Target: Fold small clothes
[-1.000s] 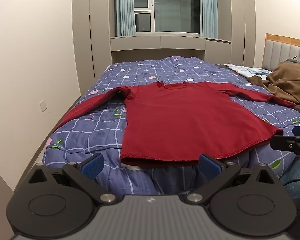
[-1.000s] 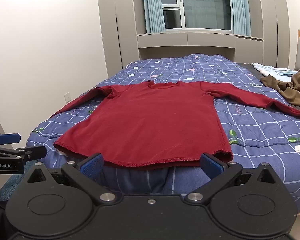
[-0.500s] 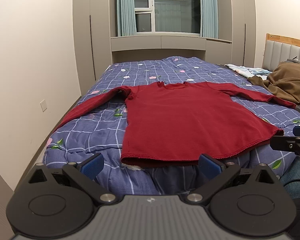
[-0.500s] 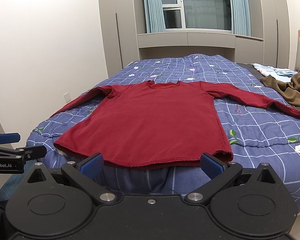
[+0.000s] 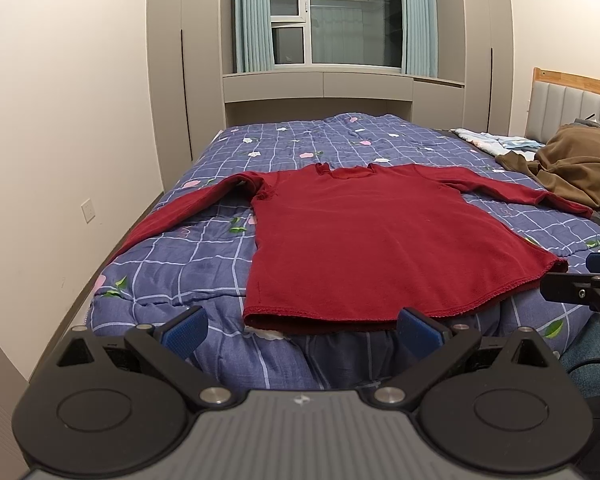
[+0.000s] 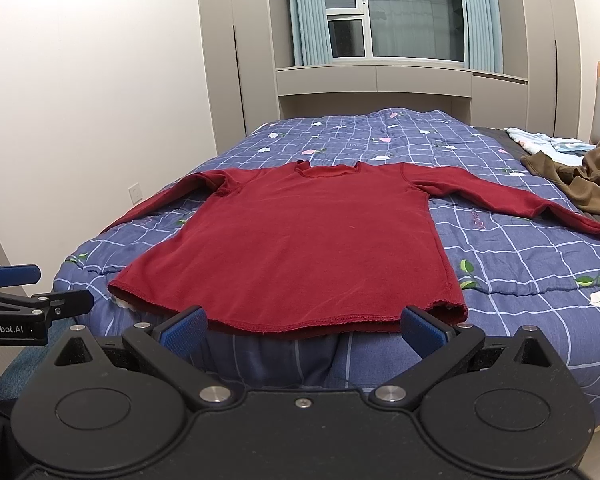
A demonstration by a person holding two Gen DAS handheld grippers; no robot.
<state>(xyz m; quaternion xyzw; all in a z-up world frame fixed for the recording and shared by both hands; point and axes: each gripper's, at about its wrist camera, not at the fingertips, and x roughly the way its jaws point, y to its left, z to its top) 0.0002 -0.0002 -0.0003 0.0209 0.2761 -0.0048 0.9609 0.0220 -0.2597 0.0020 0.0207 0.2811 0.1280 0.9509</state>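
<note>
Item: a dark red long-sleeved top, laid flat and face-up on a blue checked floral quilt, both sleeves spread outward, neckline toward the window, hem at the near edge of the bed. The left gripper and the right gripper are held just short of that hem, each with its blue-padded jaws spread wide and nothing held between them. A brown garment and a pale folded cloth are seen at the right, near the headboard.
</note>
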